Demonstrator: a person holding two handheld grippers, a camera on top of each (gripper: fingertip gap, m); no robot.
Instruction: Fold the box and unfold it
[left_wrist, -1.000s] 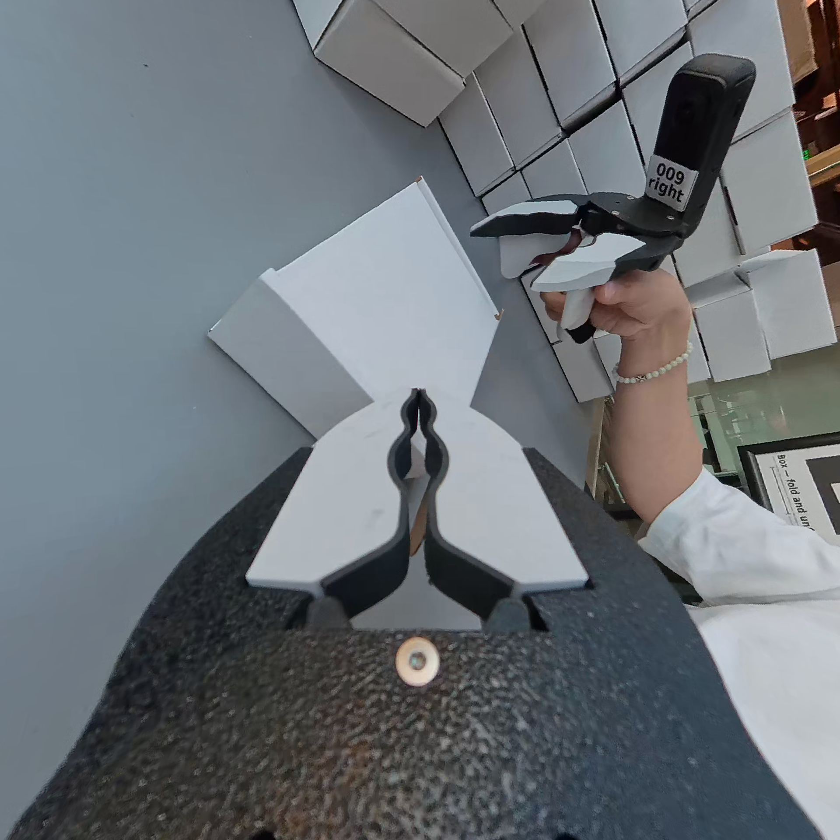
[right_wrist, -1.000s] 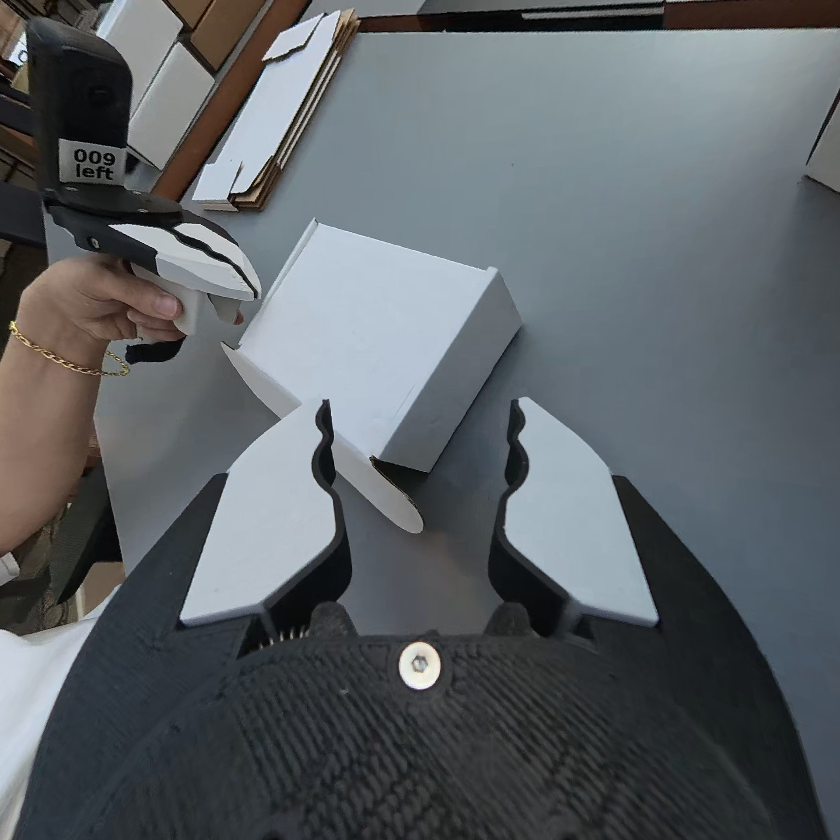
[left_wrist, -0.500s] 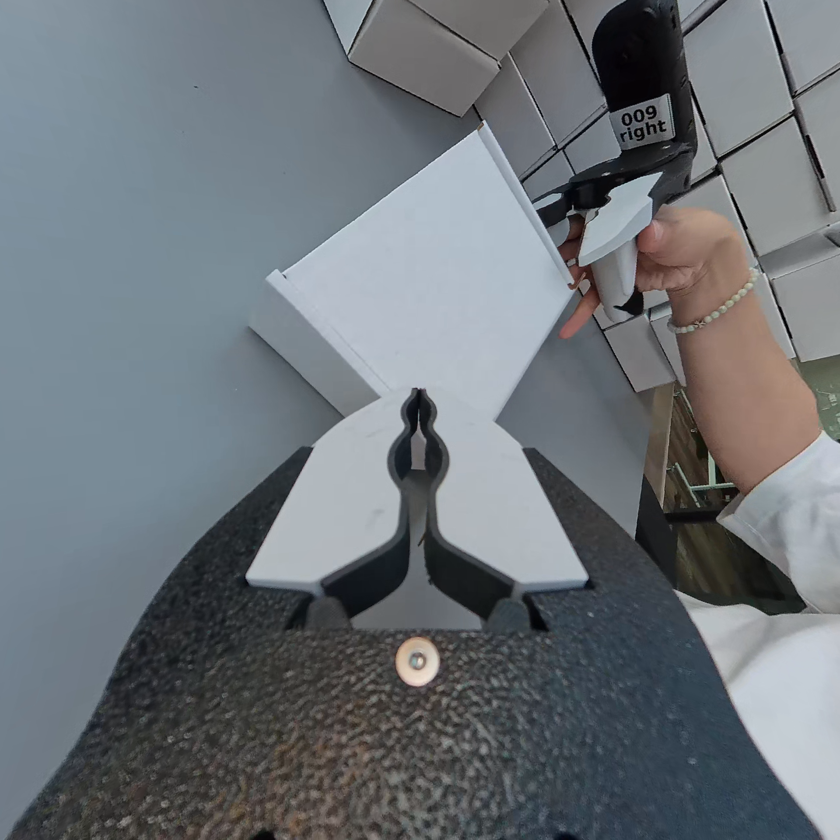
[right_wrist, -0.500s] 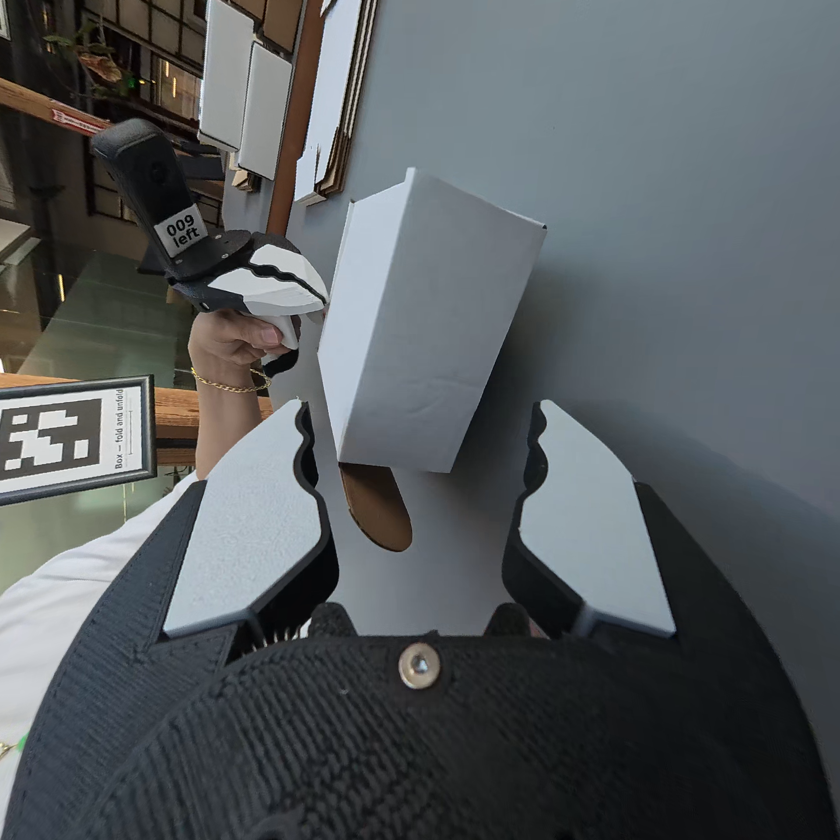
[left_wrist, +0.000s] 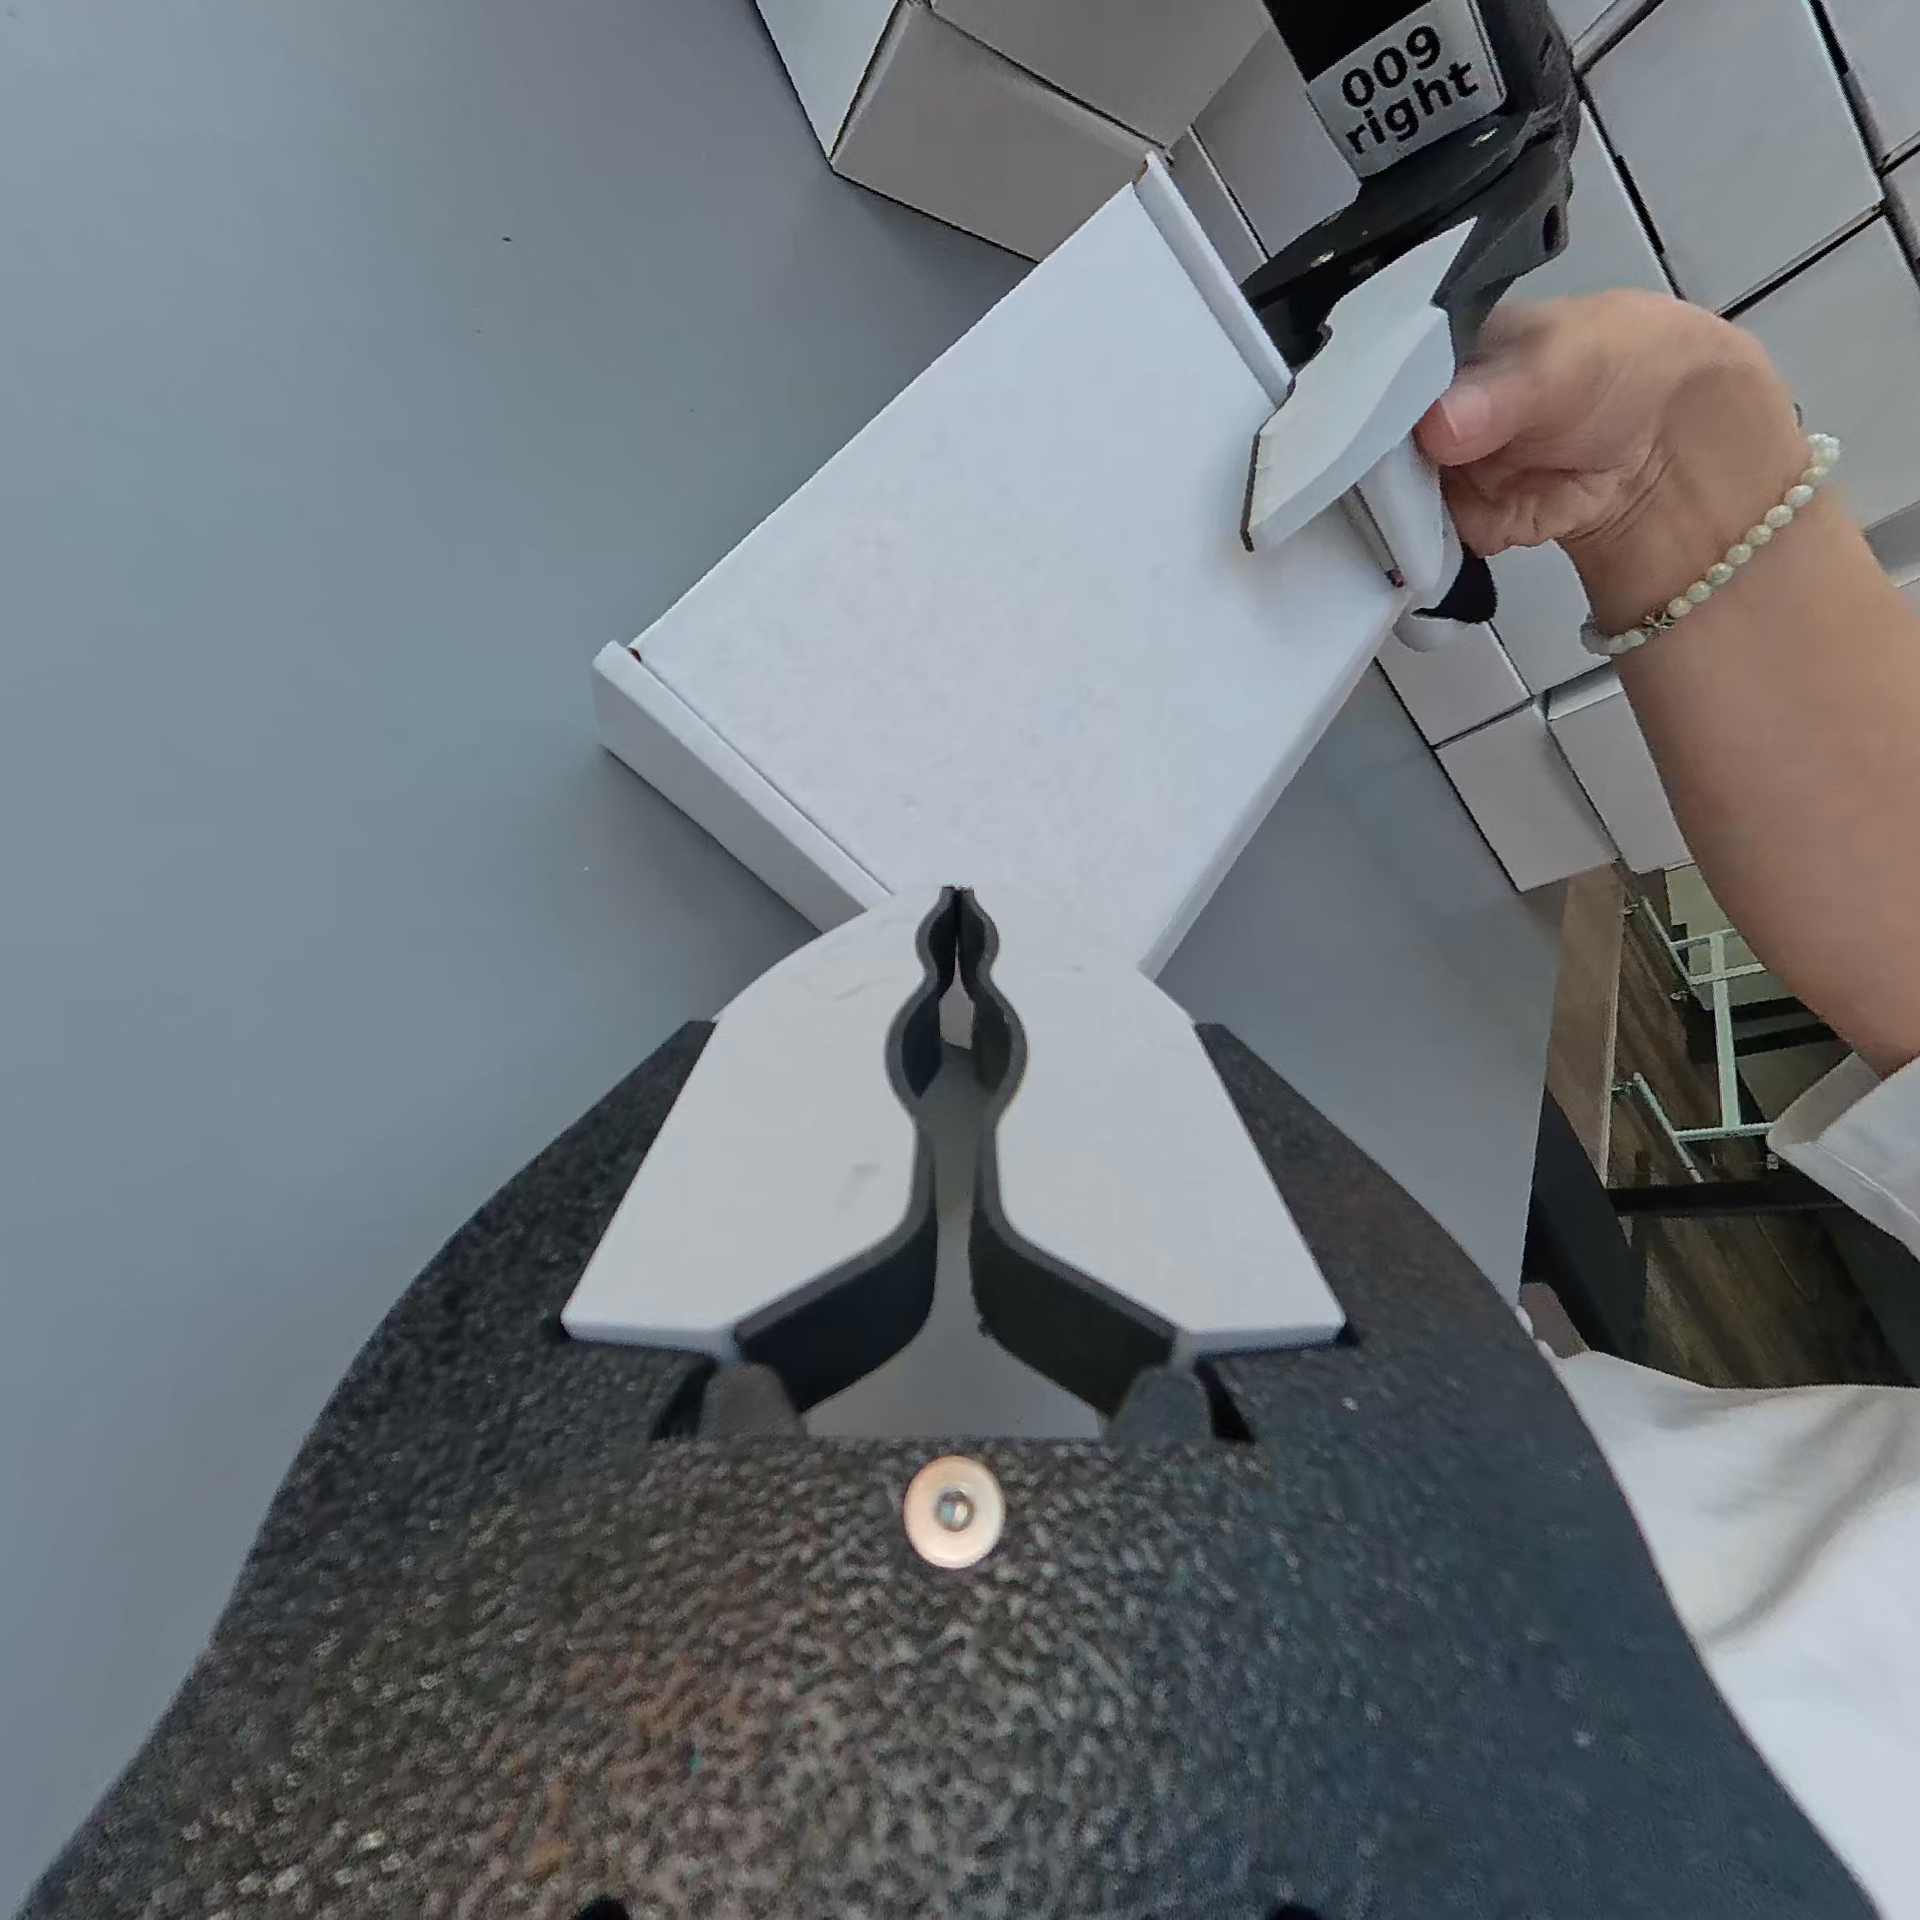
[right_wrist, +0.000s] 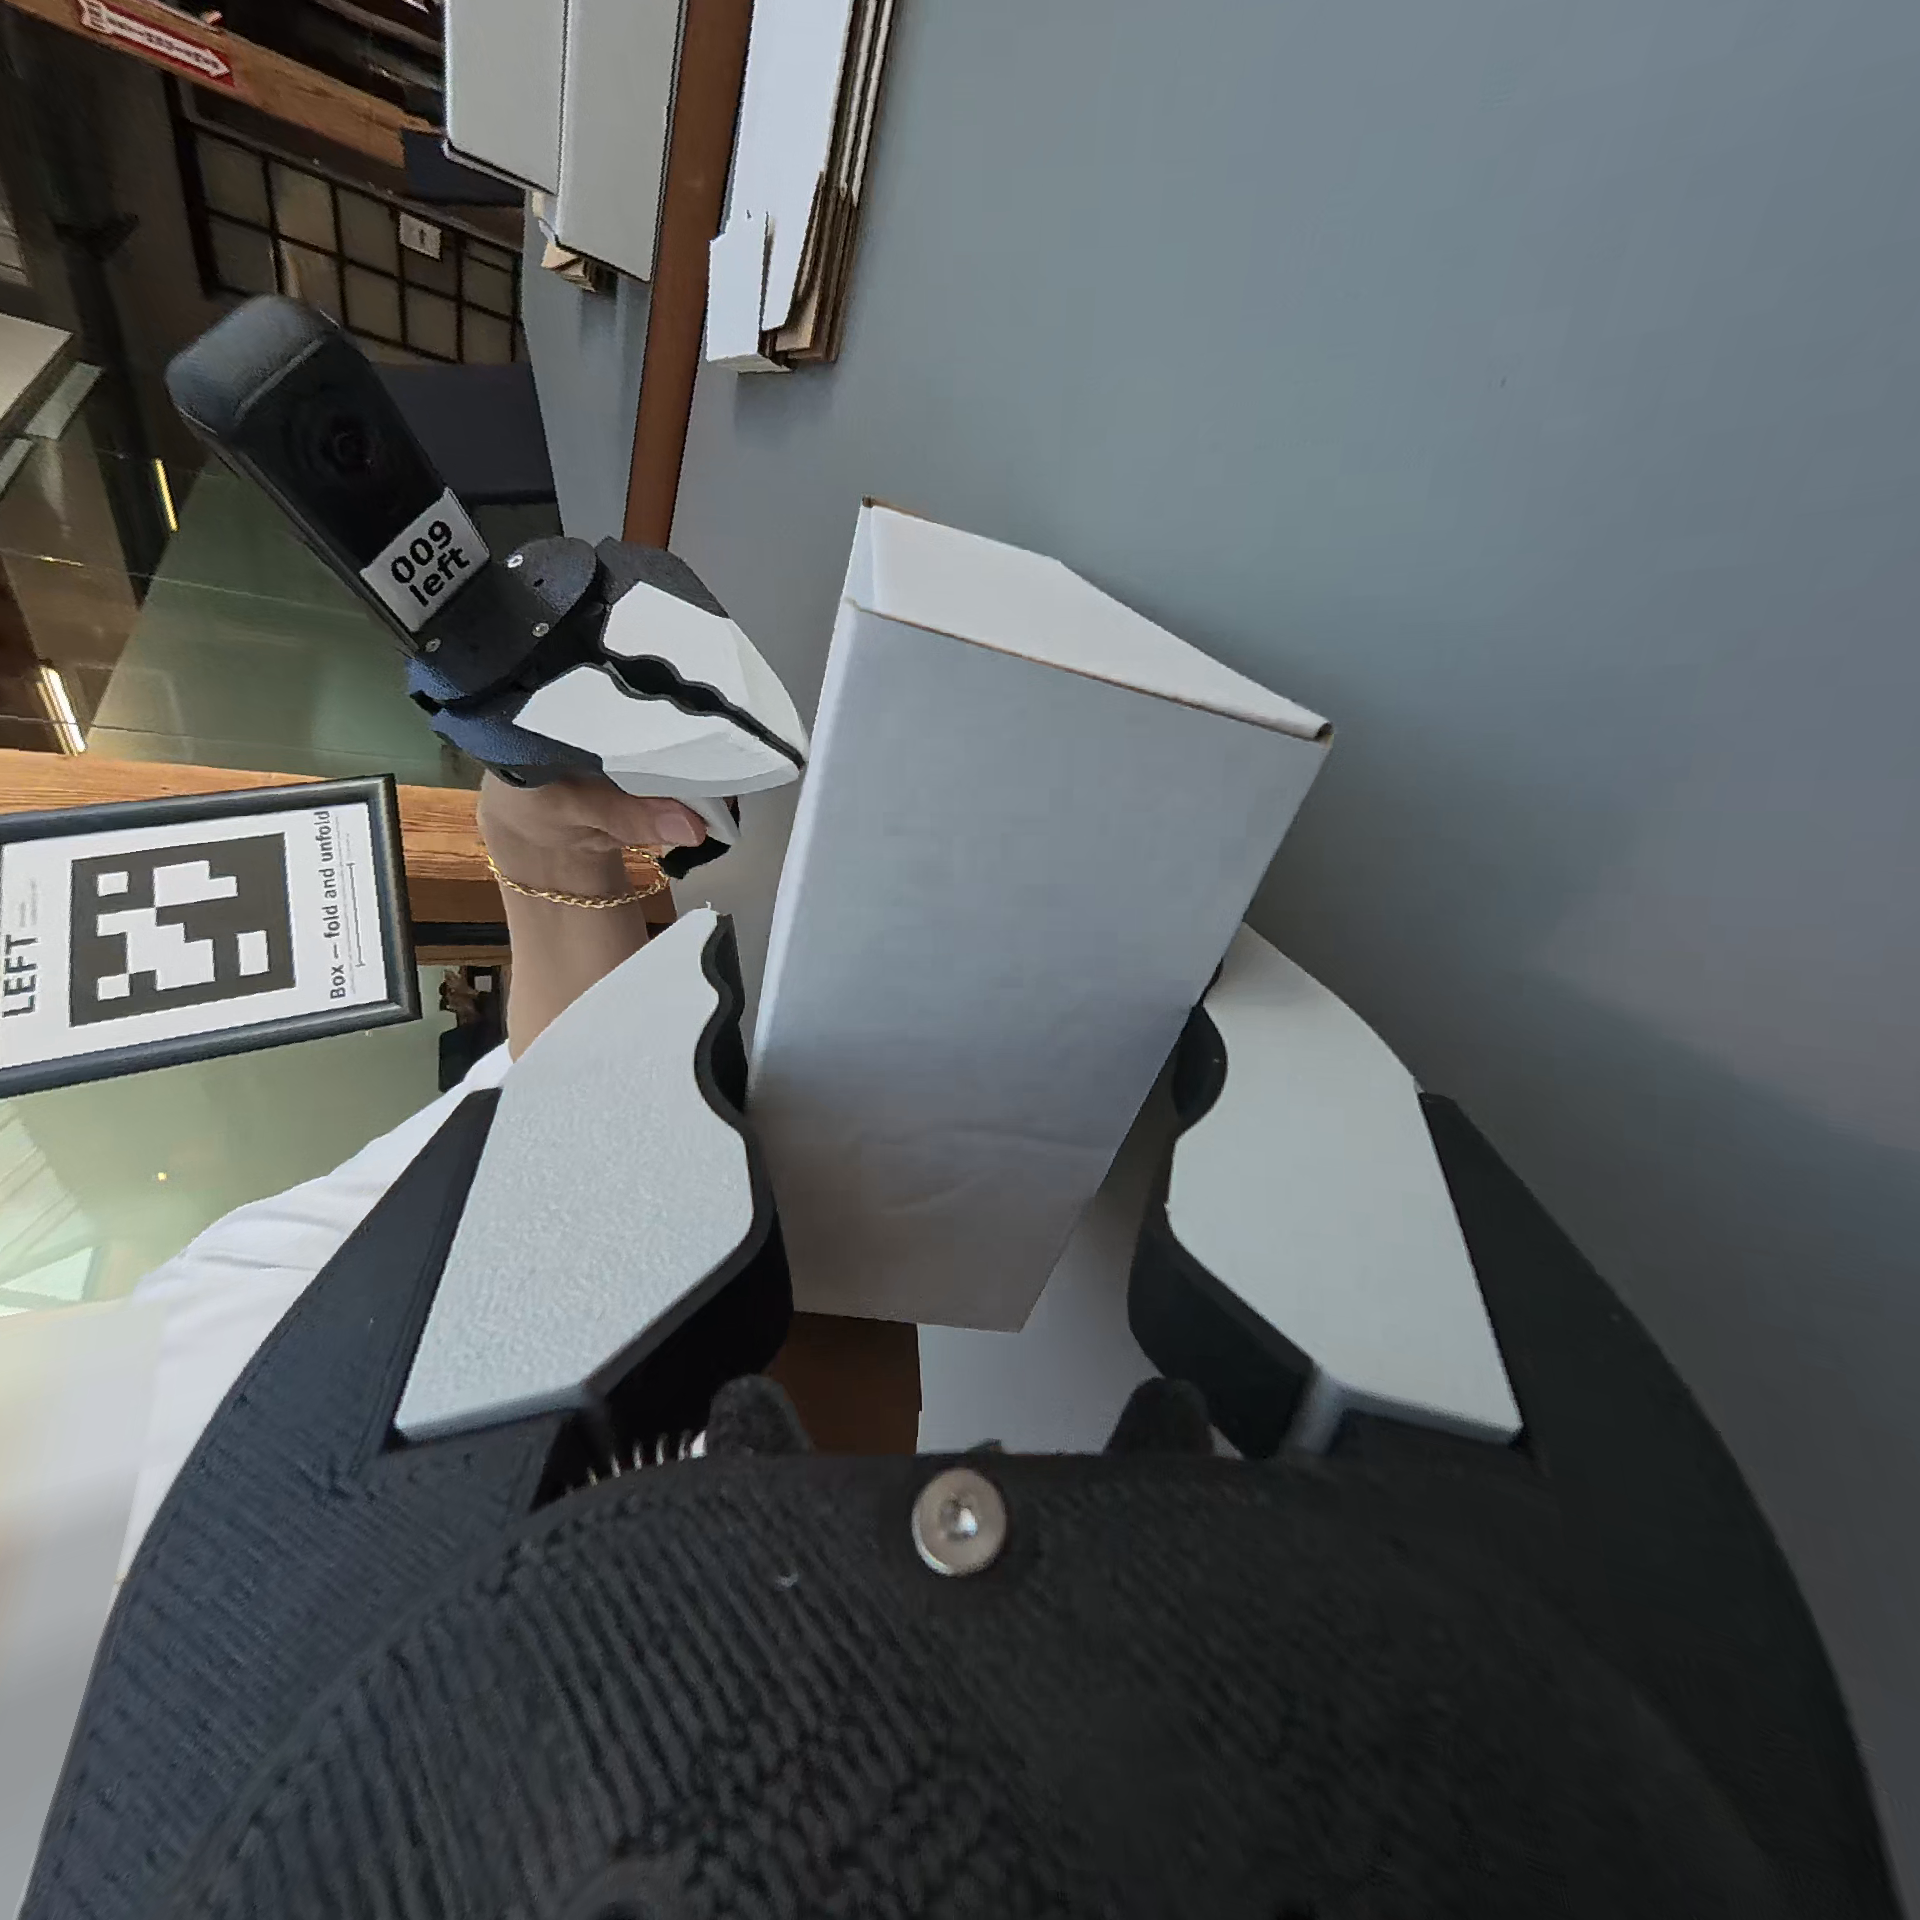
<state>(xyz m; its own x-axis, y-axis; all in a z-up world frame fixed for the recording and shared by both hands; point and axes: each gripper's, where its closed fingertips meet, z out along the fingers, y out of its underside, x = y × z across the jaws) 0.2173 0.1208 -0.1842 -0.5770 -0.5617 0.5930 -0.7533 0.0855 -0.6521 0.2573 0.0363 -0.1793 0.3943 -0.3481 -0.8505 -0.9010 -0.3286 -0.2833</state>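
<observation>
Your left gripper (left_wrist: 956, 914) has its fingers pressed together at the tips, and whether a thin edge of card sits pinched between them cannot be told. In the left wrist view those tips sit right against the near corner of the white box (left_wrist: 997, 613), which rises away toward one o'clock over the grey table (left_wrist: 312, 520). The box is assembled and closed, tipped up with one narrow side down on the table at about nine o'clock of its broad face.

Your right gripper (right_wrist: 971, 1029) straddles the box's other end. In the right wrist view the box (right_wrist: 1018, 904) fills the gap between the two white fingers (right_wrist: 592, 1195), which stand wide apart; the left one touches the box's side, and the right one lies close against the opposite edge, so you have the box bracketed, though a firm squeeze cannot be confirmed. From the left wrist view that same gripper (left_wrist: 1340, 436) meets the box's far edge at two o'clock, held in your right hand (left_wrist: 1590, 426).

A stack of folded white boxes (left_wrist: 1714, 156) fills the one-to-two o'clock corner of the left wrist view. In the right wrist view, flat cardboard blanks (right_wrist: 800, 177) lie at eleven o'clock on the table (right_wrist: 1455, 416), and a framed marker sign (right_wrist: 197, 925) stands at nine o'clock.
</observation>
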